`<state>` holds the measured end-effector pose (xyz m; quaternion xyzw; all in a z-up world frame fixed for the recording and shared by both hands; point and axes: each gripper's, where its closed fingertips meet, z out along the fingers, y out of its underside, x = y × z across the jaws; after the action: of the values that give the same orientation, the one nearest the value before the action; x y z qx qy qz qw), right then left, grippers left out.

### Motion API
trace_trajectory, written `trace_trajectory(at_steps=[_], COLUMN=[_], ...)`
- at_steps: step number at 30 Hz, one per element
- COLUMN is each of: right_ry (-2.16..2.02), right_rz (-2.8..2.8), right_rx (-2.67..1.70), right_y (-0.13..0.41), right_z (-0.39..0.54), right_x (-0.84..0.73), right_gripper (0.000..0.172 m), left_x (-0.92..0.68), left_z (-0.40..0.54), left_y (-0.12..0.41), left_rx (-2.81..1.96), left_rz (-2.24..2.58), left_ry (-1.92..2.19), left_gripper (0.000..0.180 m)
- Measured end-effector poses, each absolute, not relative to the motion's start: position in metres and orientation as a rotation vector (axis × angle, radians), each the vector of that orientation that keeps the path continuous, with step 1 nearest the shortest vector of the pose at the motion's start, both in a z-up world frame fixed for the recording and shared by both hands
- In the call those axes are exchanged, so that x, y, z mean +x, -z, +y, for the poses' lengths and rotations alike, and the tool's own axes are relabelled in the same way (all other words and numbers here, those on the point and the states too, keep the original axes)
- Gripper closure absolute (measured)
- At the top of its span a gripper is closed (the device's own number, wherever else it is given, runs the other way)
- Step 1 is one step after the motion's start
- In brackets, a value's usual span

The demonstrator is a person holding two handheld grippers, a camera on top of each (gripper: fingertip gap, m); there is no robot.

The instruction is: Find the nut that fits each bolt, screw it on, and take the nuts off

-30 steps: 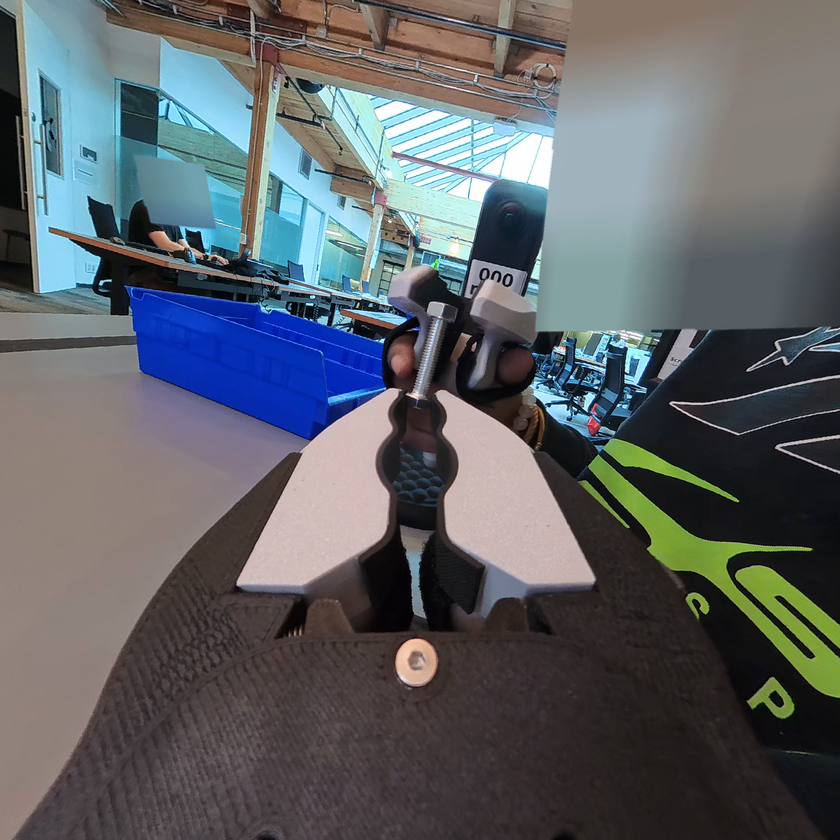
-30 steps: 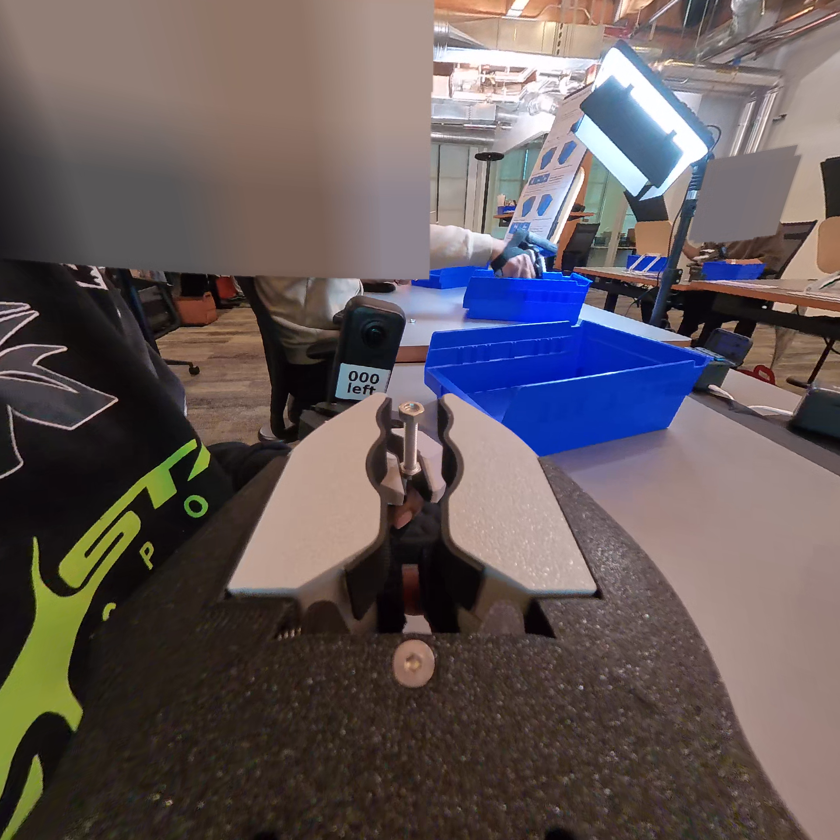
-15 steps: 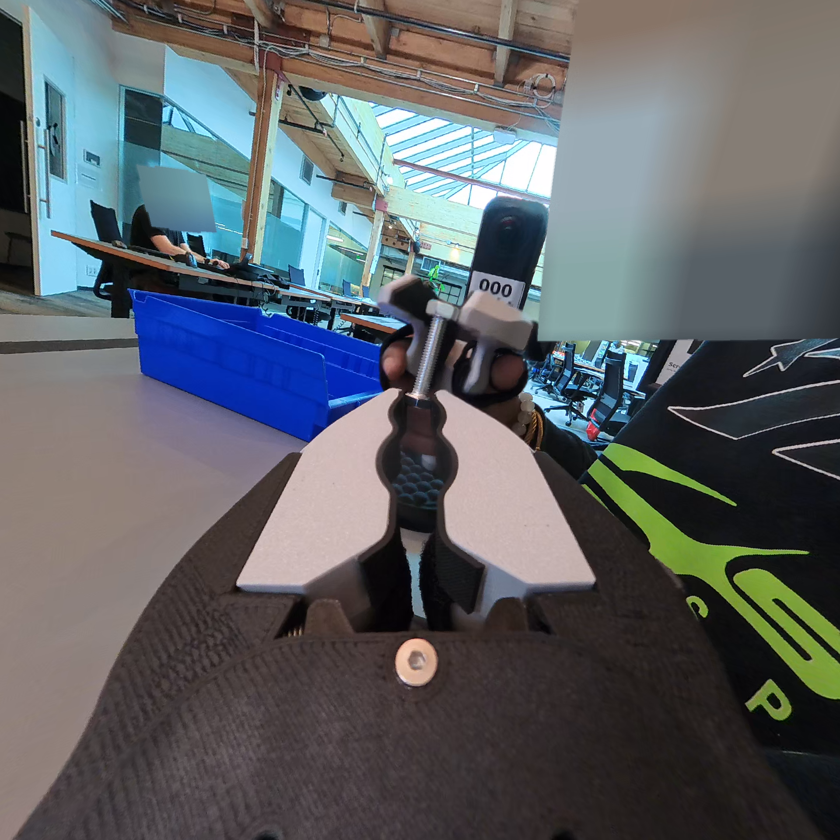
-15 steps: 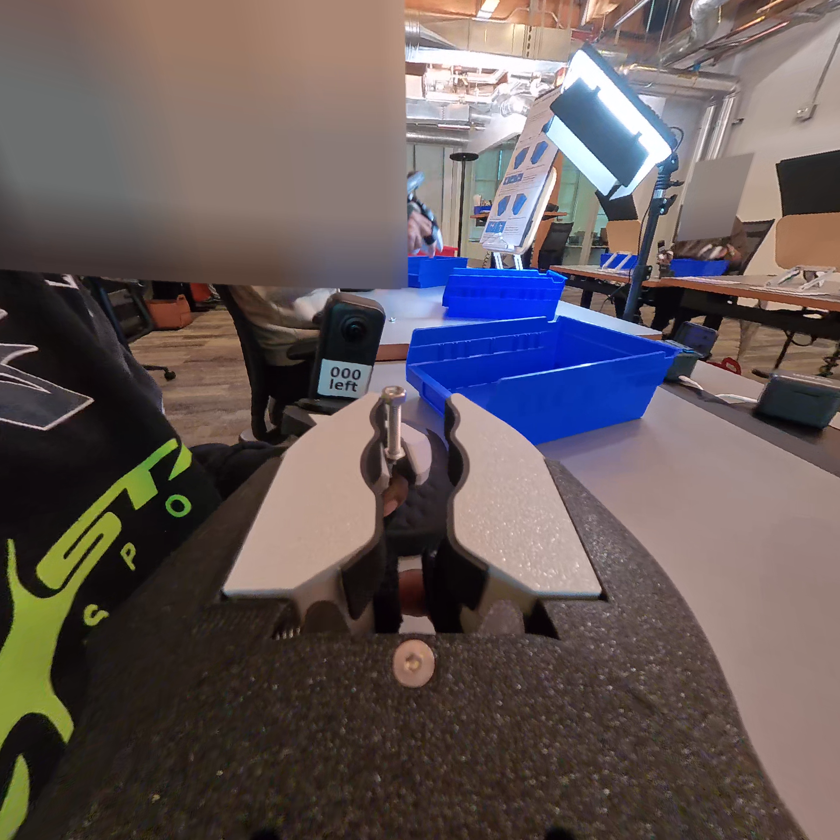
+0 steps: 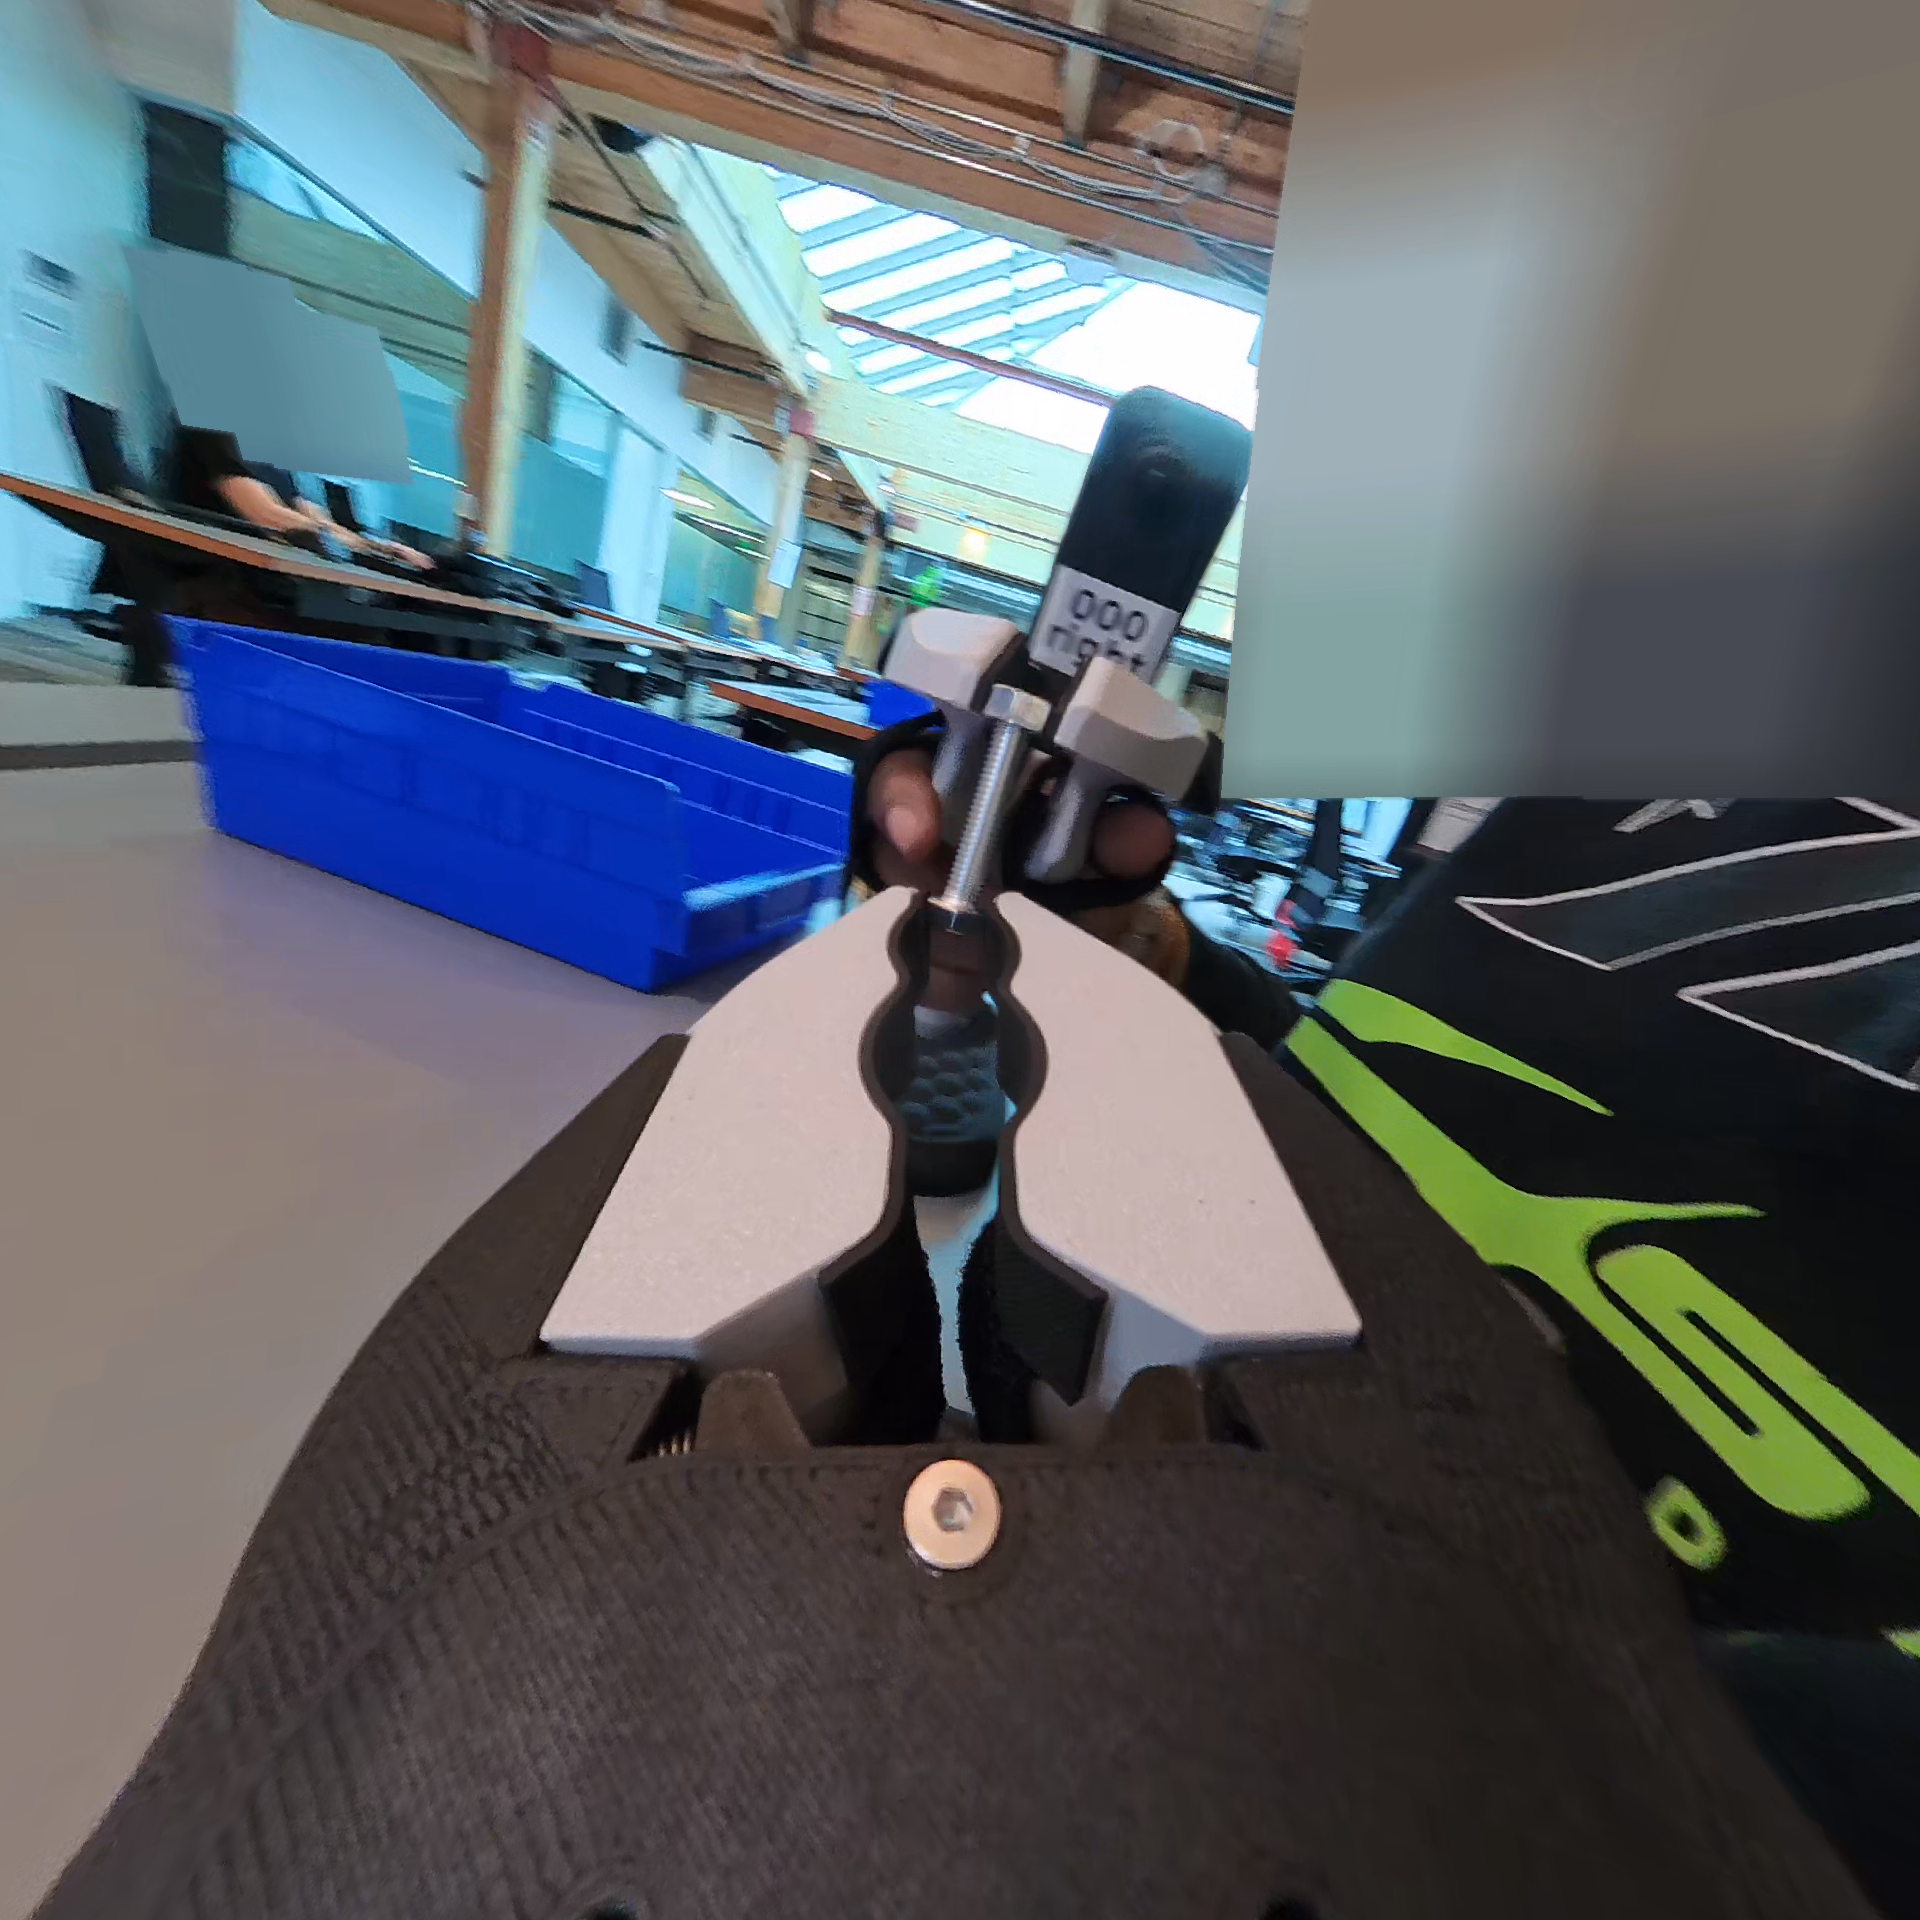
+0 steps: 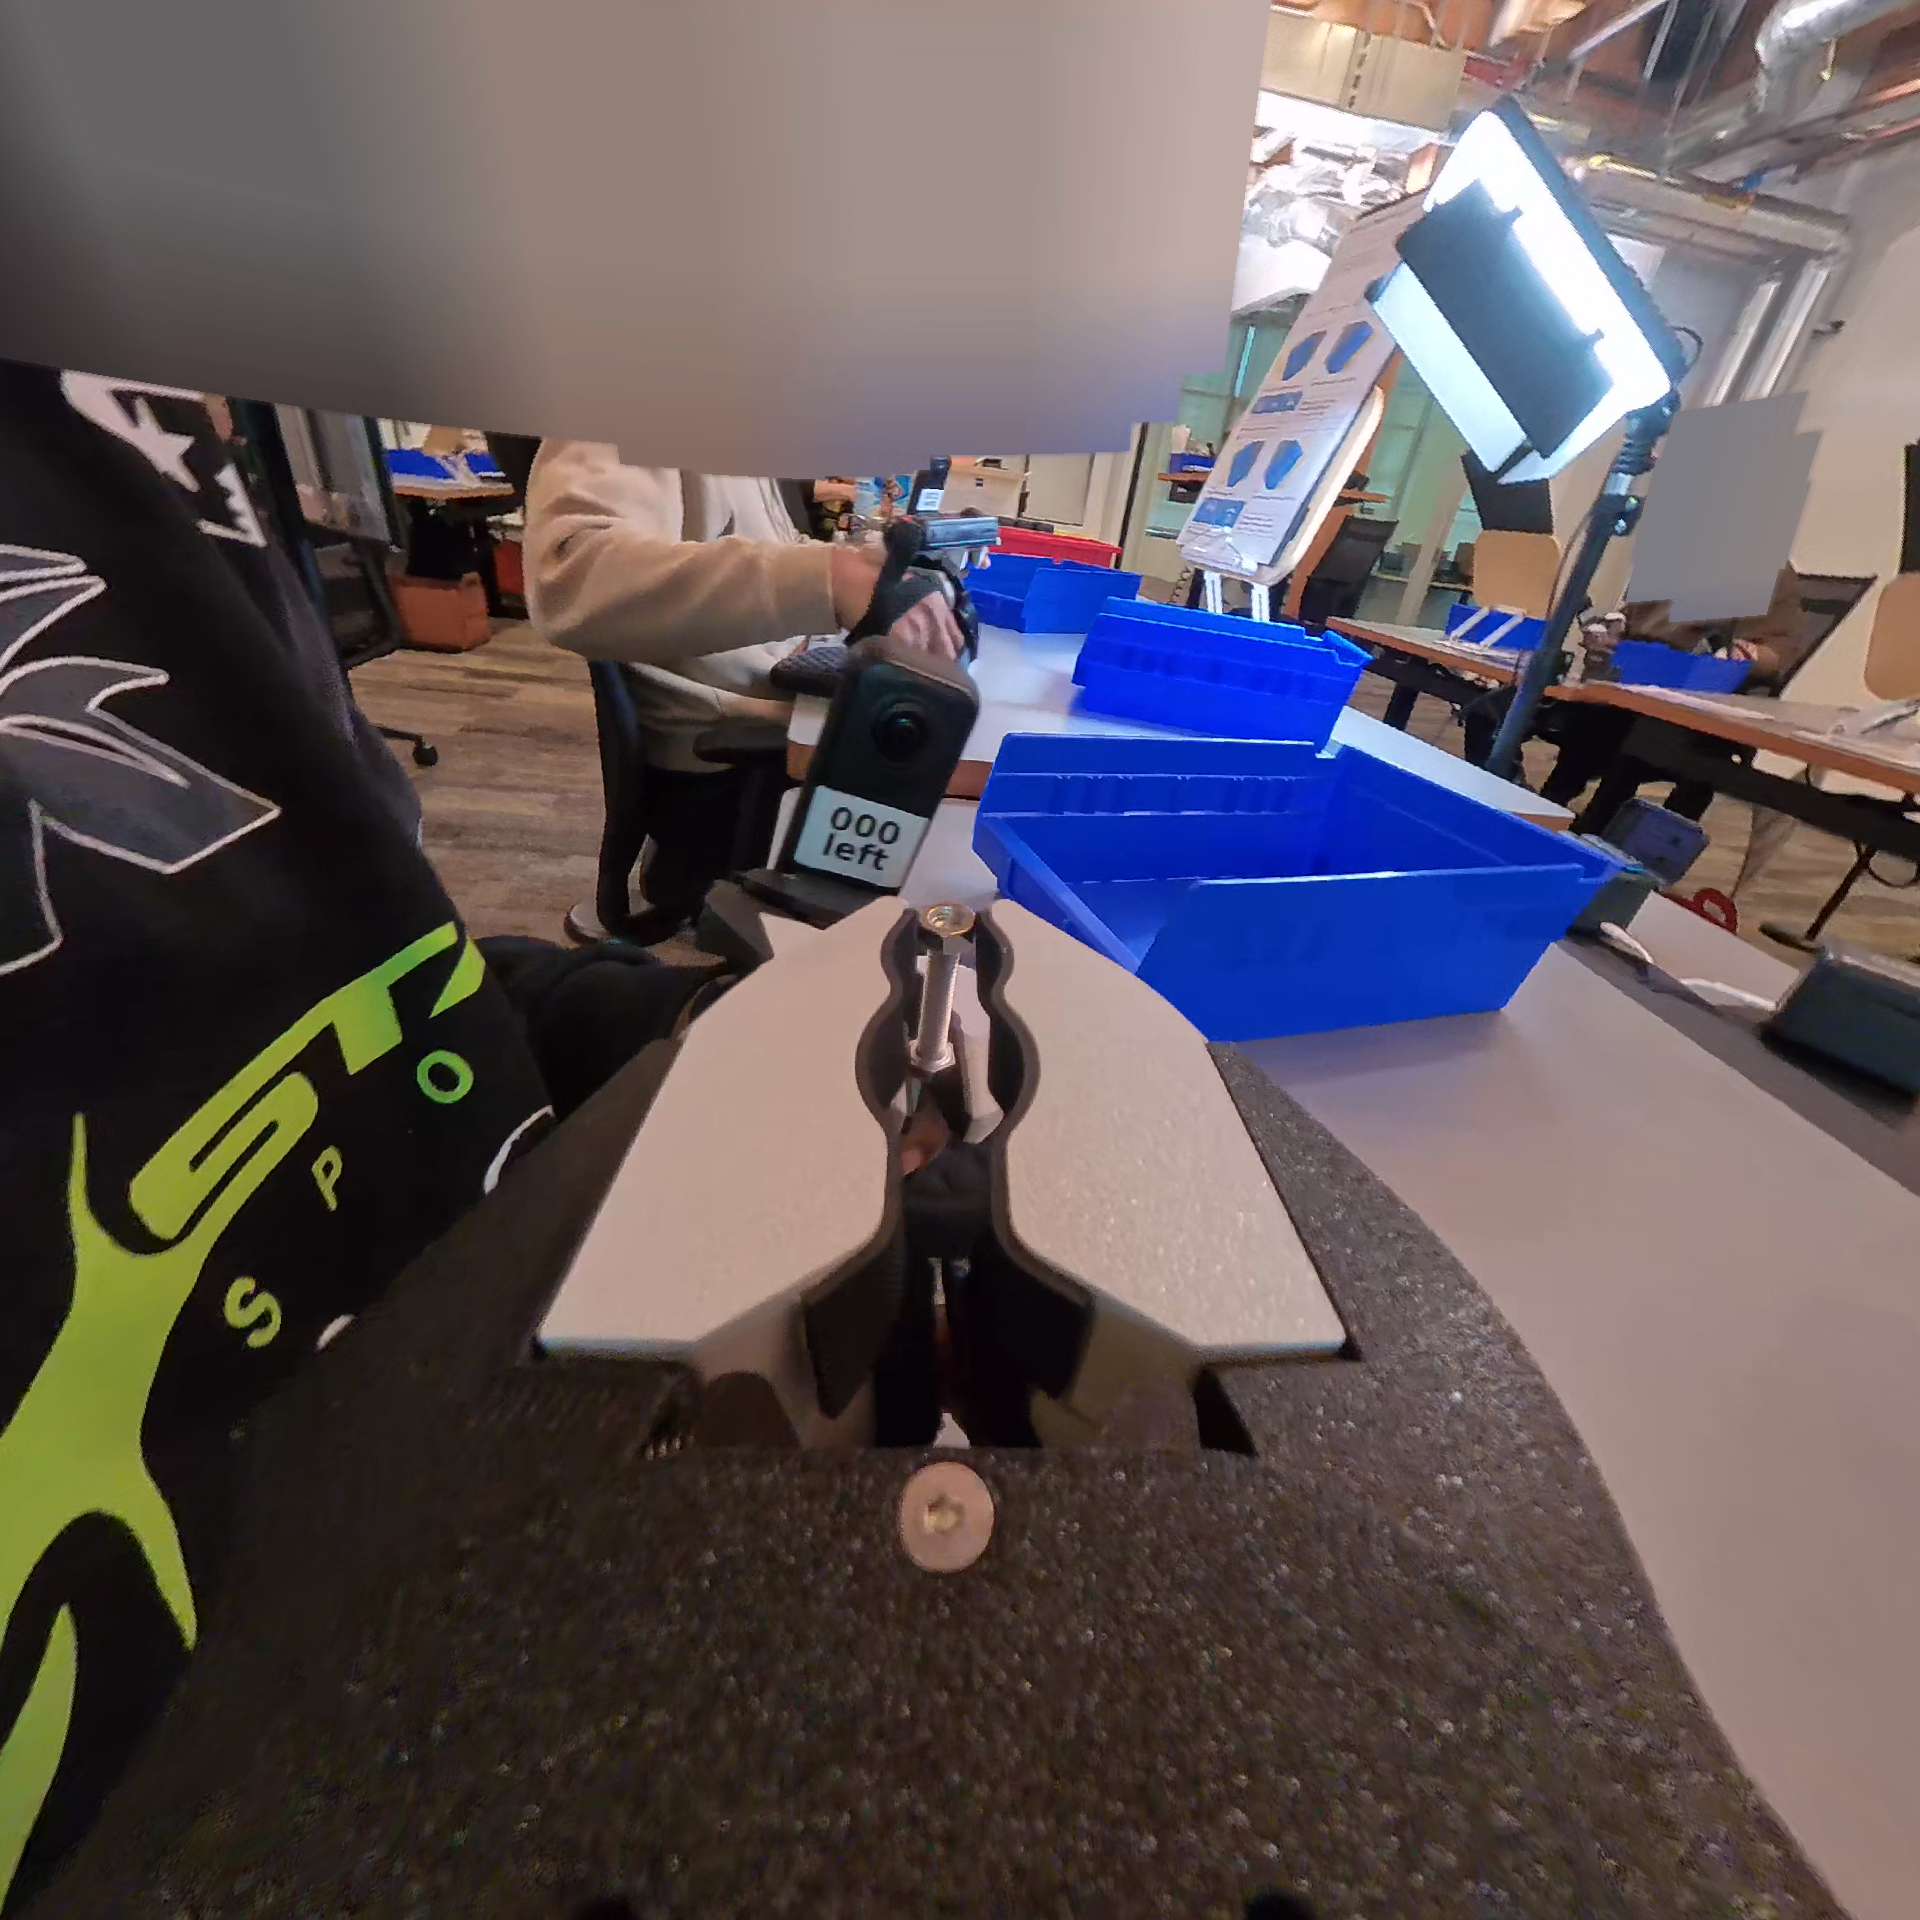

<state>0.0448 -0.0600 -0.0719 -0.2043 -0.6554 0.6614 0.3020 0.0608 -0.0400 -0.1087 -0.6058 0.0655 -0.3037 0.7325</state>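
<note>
Left gripper (image 5: 954, 920) jaws nearly closed, tips pinching a small dark nut (image 5: 951, 920) that sits on the threaded end of a silver hex bolt (image 5: 982, 805). Bolt runs from the left gripper's tips up and away to the right gripper (image 5: 1023, 712), whose grey fingers (image 5: 940, 665) clamp the bolt's hex head; both grippers held in the air facing each other, above the grey table (image 5: 260, 1091). Right wrist view agrees: right gripper (image 6: 948, 920) jaws narrow, pads pressed on the hex head (image 6: 948, 917), shank pointing down between the fingers toward the nut (image 6: 932, 1060) and the left gripper's tips beneath, partly hidden. Gloved fingers of the person show behind the right gripper in the left wrist view. Blue bin (image 5: 499, 800) on the table left of the bolt, well apart; same or similar blue bin (image 6: 1299, 883) right of the gripper in the right view. Left view is motion-blurred. Black shirt with green print (image 5: 1558, 1195) at the side.
</note>
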Motion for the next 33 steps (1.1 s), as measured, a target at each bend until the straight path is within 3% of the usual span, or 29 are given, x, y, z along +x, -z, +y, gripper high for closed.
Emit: trace_trajectory(at_steps=[14, 17, 20, 22, 30, 33], right_ry=[-1.605, -1.655, -1.704, -1.763, -1.831, -1.855], right_rz=[-1.917, -1.889, -1.775, -1.635, -1.358, -1.363], right_rx=[-0.024, -0.138, -0.368, -0.585, -1.087, -1.093], right_y=[0.07, 0.067, 0.064, 0.06, 0.073, 0.074], right_z=[-0.076, -0.07, -0.055, -0.045, -0.04, -0.043], right_x=[0.076, 0.067, 0.048, 0.033, -0.001, -0.003], right_gripper=[0.161, 0.161, 0.141, 0.138, 0.138, 0.149], left_x=[0.094, 0.084, 0.056, 0.027, -0.003, 0.001], left_z=[-0.067, -0.06, -0.046, -0.037, -0.031, -0.029], left_y=[0.104, 0.1, 0.094, 0.095, 0.107, 0.11], left_rx=[-1.343, -1.315, -1.263, -1.238, -1.314, -1.344], left_rz=[0.31, 0.256, 0.066, -0.111, -0.249, -0.218], left_ry=[1.354, 1.228, 0.997, 0.758, 0.15, 0.097], left_gripper=[0.171, 0.171, 0.171, 0.171, 0.171, 0.17])
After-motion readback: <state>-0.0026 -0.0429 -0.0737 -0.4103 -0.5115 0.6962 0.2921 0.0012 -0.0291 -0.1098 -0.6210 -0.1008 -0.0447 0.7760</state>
